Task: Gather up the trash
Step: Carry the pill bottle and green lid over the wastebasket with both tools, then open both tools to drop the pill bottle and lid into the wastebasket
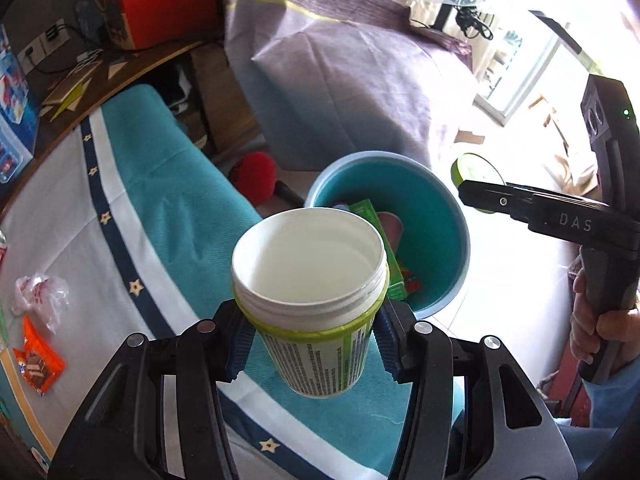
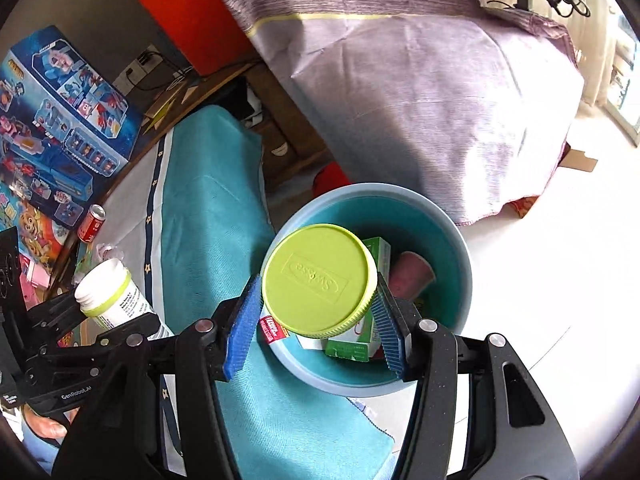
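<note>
My left gripper (image 1: pixel 310 344) is shut on an open white jar (image 1: pixel 310 276) with a green label, held upright over the teal cloth near the bin's rim. The same jar (image 2: pixel 110 296) shows at the left of the right wrist view. My right gripper (image 2: pixel 316 316) is shut on the jar's lime-green lid (image 2: pixel 320 280), held flat above the blue bin (image 2: pixel 448 224). In the left wrist view the lid (image 1: pixel 474 170) appears at the right gripper's tip, right of the bin (image 1: pixel 452 208). Inside the bin lie a green carton (image 2: pixel 352 348) and a pink cup (image 2: pixel 412 272).
An orange snack wrapper (image 1: pixel 38 364) and a crumpled clear wrapper (image 1: pixel 40 292) lie on the tablecloth at left. A small red can (image 2: pixel 91 222) stands near a toy box (image 2: pixel 60 120). A purple cloth (image 2: pixel 420 100) covers something behind the bin. A hand (image 1: pixel 608 328) grips the right gripper's handle.
</note>
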### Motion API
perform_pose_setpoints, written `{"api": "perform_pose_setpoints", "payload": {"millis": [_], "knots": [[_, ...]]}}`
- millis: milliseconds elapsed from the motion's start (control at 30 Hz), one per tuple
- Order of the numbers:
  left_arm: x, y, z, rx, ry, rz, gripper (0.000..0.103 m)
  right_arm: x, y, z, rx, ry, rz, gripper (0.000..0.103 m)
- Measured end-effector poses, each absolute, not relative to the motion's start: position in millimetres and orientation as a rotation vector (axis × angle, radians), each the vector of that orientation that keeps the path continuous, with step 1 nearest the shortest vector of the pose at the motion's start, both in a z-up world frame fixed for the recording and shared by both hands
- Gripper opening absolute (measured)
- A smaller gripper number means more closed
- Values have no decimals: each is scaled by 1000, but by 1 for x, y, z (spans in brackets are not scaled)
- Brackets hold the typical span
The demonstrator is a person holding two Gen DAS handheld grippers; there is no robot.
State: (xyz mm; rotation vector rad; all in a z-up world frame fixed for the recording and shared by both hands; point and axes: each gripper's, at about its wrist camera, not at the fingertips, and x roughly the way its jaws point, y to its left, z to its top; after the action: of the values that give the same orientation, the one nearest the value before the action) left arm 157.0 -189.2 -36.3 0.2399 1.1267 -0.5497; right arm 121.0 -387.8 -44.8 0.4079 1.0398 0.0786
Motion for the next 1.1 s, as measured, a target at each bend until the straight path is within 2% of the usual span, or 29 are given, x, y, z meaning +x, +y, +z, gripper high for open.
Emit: {"api": "perform_pose_setpoints", "payload": {"millis": [500, 567, 600, 667, 700, 867, 1100], "knots": [[171, -249, -58, 270, 1166, -614, 54, 115, -423, -56, 440, 1059, 22, 52], [172, -251, -59, 263, 1173, -613, 71, 116, -423, -56, 439, 1062, 19, 52], [173, -251, -58, 260, 1167, -611, 74, 116, -423, -56, 439, 1063, 18, 52], [173, -248, -56, 261, 1151, -595, 88, 117, -423, -55, 435, 1064, 14, 52], [173, -246, -55, 261, 1146, -587, 91, 117, -423, -55, 435, 1065, 13, 52], [172, -233, -53, 245, 1145, -572, 96, 120, -416, -53, 424, 1069, 16, 52], [164, -205, -55, 203, 1154, -550, 97, 126, -399, -53, 390, 1087, 31, 52]]}}
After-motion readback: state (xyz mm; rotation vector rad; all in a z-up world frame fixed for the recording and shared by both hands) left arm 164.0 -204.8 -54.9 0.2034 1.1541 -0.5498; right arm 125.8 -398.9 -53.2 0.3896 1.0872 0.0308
